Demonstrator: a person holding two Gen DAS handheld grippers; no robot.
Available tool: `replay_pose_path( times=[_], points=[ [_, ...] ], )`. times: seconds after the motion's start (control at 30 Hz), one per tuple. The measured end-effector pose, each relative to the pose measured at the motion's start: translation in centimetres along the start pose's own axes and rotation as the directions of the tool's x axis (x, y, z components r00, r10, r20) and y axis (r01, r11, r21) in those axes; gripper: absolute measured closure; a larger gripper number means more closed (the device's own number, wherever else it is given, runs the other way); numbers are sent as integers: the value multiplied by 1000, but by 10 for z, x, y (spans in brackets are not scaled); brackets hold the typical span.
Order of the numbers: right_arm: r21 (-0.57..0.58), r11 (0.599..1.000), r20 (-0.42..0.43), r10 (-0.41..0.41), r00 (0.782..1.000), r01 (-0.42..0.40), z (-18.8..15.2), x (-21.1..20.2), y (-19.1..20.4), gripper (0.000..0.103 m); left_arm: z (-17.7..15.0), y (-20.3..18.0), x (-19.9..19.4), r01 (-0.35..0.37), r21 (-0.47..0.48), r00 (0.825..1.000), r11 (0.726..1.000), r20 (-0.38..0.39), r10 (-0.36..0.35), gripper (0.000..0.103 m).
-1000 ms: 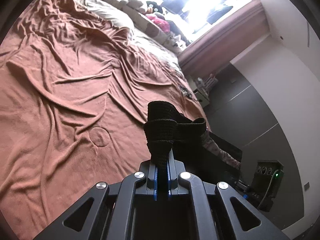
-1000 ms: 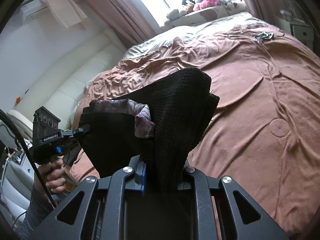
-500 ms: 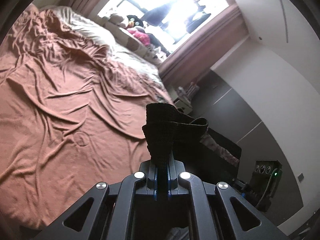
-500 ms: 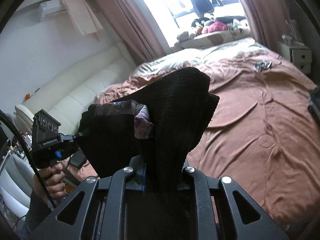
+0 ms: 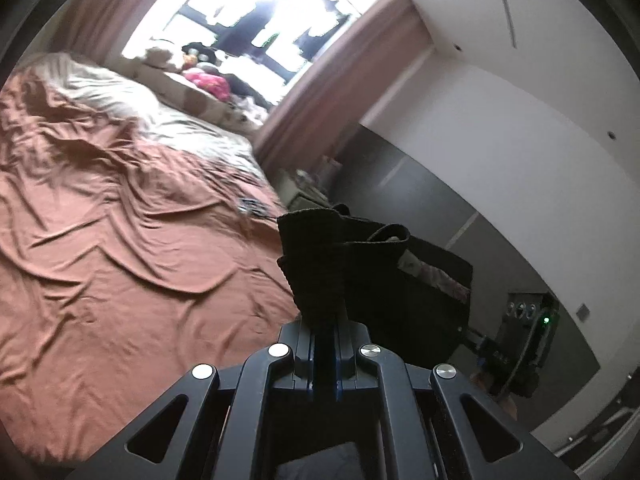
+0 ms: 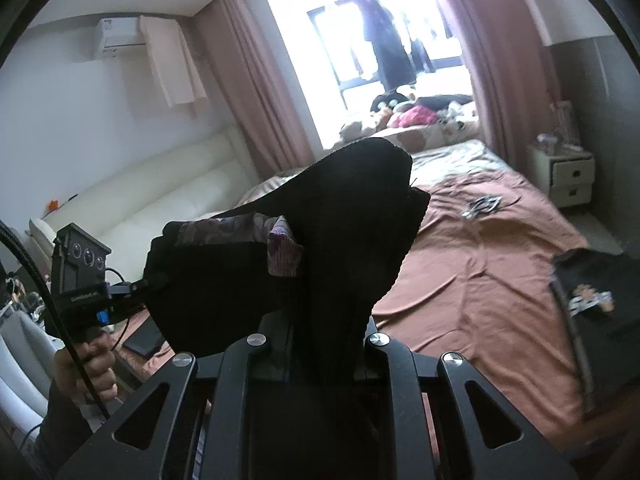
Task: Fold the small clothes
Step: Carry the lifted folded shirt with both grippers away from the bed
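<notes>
Lifting is the big change: the brown bedspread (image 5: 120, 280) sits lower and farther off in both wrist views than a second ago, and more wall, curtain and window now fill the top of each picture, so I judge both my hands have carried the load up and away from the bed. Between them hangs the small black garment (image 6: 352, 240), clear of the bed, its patterned lining (image 6: 280, 256) showing at the fold. My right gripper (image 6: 320, 344) keeps its jaws pinched on a thick bunch of the knit, unchanged; my left gripper (image 5: 324, 320) is pressed nearly flat on a thin ribbed edge, same bite as before. Off to the right on the bed a second dark garment with a print (image 6: 592, 300) has come into view. For the task, I judge the piece is raised for spreading or shaking out; no fold is laid on the bed yet.
</notes>
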State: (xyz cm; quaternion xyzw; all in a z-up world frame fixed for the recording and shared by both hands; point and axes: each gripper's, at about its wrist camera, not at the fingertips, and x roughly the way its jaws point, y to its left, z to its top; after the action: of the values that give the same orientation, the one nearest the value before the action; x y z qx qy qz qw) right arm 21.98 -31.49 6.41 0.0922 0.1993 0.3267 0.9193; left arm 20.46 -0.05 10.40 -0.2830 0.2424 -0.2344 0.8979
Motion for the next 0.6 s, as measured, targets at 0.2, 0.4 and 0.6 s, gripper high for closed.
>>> replay_pose_path(
  times=[0.2,0.4,0.6],
  points=[
    [-2,997,53,-73,996,73,5,-55,-23,89,5,-59,49,93,66,994,994,-67,-88,97],
    [41,985,102,-171,980,167,-4,-114,-51,89,1,-108,101,198,108,973,974,-143,-181,97],
    [45,968,151,-251,956,247,-18,-165,-66,89,-10,-159,148,286,144,945,947,-209,-253,97]
  ],
)
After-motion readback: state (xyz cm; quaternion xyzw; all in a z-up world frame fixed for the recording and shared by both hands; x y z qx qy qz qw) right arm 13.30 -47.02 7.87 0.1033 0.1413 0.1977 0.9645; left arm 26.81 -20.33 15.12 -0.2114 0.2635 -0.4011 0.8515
